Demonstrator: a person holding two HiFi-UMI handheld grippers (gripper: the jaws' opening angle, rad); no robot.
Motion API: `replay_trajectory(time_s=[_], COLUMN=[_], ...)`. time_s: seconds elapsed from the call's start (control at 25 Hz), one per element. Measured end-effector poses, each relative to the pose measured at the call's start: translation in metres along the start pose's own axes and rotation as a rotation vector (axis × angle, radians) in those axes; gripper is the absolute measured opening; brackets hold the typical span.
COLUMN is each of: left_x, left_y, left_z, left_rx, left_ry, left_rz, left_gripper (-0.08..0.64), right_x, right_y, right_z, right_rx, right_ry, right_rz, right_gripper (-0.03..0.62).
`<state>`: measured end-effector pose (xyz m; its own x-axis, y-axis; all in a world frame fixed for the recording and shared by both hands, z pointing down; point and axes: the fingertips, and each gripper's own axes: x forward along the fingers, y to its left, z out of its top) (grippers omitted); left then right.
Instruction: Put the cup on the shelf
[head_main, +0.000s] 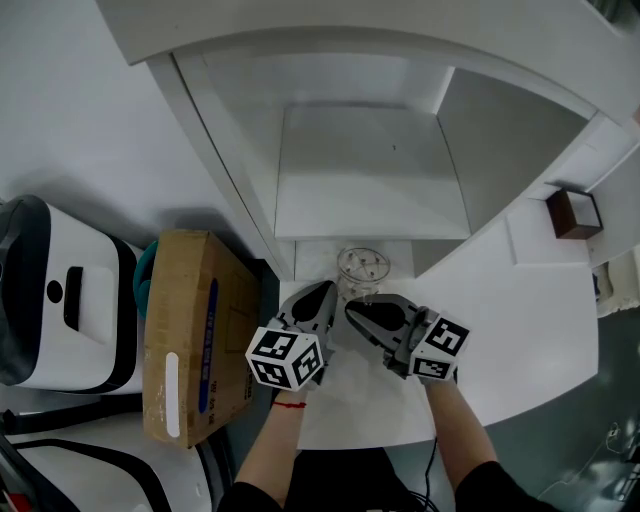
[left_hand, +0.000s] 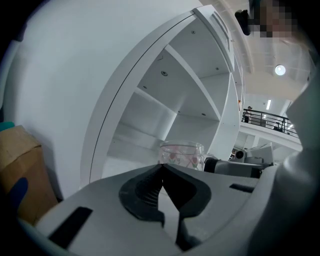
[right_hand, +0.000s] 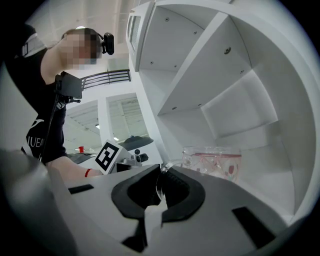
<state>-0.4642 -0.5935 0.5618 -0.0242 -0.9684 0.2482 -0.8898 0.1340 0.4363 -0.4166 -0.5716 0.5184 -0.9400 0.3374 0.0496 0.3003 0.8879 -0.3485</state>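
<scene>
A clear glass cup (head_main: 363, 267) with red flower prints stands on the white table (head_main: 520, 330), just in front of the white shelf's (head_main: 372, 175) open lower compartment. My right gripper (head_main: 352, 309) is shut on the cup's glass handle; in the right gripper view the handle (right_hand: 165, 169) sits between the dark pads, with the cup (right_hand: 214, 162) just beyond. My left gripper (head_main: 331, 291) is shut with nothing in it, its tips close to the cup's left side. In the left gripper view the cup (left_hand: 182, 154) rises behind the left gripper (left_hand: 161, 168).
A cardboard box (head_main: 195, 330) stands left of my arms, and a white and black appliance (head_main: 62, 295) further left. A small brown box (head_main: 573, 213) sits on the ledge to the right. The shelf's dividers and side walls frame the compartment.
</scene>
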Motion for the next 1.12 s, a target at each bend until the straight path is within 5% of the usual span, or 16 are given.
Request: replay_trajectory(time_s=[1.12], left_x=[0.011], left_y=[0.015], left_z=[-0.014], left_rx=[-0.029], left_ry=[0.033], left_rz=[0.042], left_gripper=[0.008], right_x=[0.012], right_y=[-0.024], right_z=[-0.025], right_rx=[-0.191], right_ry=[0.136], right_rz=[-0.038], right_gripper=[0.011])
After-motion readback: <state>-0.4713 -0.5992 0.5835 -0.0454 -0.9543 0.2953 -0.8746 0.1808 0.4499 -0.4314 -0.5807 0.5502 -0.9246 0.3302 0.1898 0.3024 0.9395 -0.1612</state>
